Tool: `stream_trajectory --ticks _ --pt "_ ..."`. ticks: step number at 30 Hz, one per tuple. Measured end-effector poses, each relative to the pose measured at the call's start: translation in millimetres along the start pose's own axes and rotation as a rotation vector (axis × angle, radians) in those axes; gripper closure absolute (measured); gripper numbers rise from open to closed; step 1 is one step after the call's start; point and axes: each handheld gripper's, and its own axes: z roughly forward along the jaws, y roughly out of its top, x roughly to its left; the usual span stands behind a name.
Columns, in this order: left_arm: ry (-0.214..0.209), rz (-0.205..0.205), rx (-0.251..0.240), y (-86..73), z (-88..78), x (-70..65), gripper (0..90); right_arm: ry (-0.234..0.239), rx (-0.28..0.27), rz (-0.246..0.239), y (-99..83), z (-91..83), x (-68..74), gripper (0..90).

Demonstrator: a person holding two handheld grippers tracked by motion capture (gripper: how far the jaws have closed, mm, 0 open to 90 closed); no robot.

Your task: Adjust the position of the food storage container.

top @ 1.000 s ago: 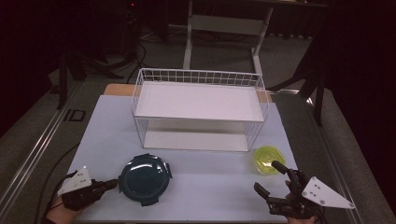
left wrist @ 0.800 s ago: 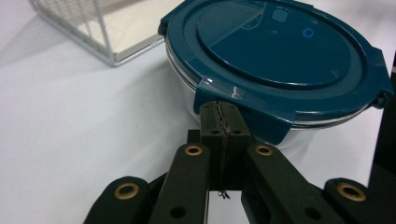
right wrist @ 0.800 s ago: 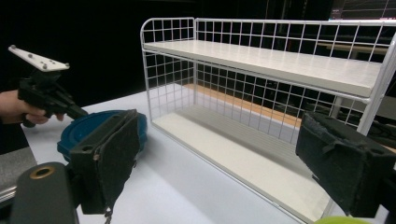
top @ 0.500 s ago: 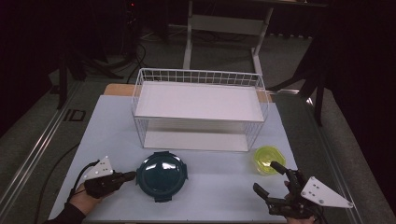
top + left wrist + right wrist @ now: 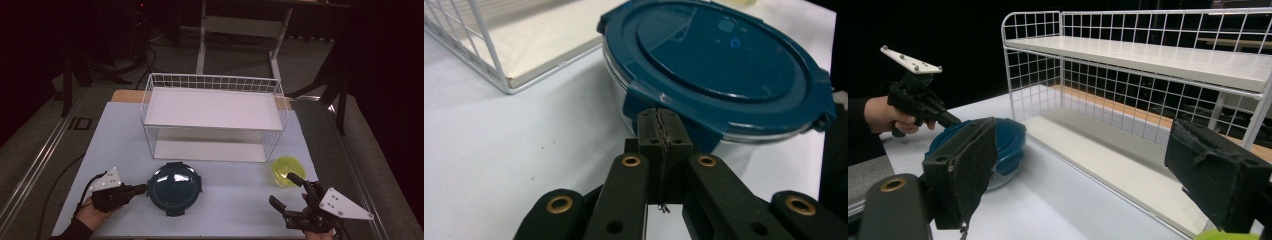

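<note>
Round glass container (image 5: 175, 187), teal clip-lid, sat on worktop (image 5: 120, 145). Left hand-held gripper (image 5: 141, 188) at its 9 o'clock, jaws pressed together, empty. Right hand-held gripper (image 5: 286, 190) gaped wide.

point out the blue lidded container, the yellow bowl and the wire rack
blue lidded container (image 5: 175, 184), high view, middle of its lid
yellow bowl (image 5: 285, 169), high view, its inside
wire rack (image 5: 214, 107), high view, its white upper shelf

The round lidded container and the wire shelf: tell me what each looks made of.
Container: dark teal plastic lid, glossy, with light reflections; the bowl beneath looks clear, glass or plastic. Wire shelf: thin white-coated metal grid, probably steel, around flat matte white boards.
</note>
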Motion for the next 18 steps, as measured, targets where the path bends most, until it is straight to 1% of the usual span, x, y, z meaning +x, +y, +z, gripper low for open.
stream_trajectory --ticks 1,6,11,18 --pt "0.008 0.006 0.004 0.9 0.5 -1.0 90.0 0.001 -0.002 0.002 -0.1 -0.1 -0.5 13.2" --pt "0.008 0.005 0.006 6.2 9.0 -2.2 90.0 0.005 0.002 0.007 -0.8 1.3 -0.9 13.2" --pt "-0.02 0.014 0.007 13.0 21.9 -6.2 90.0 0.012 0.003 -0.008 0.2 2.2 0.8 13.3" --pt "-0.06 0.029 0.014 23.1 40.4 -14.4 90.0 0.015 0.007 -0.013 0.5 1.8 0.7 13.3"
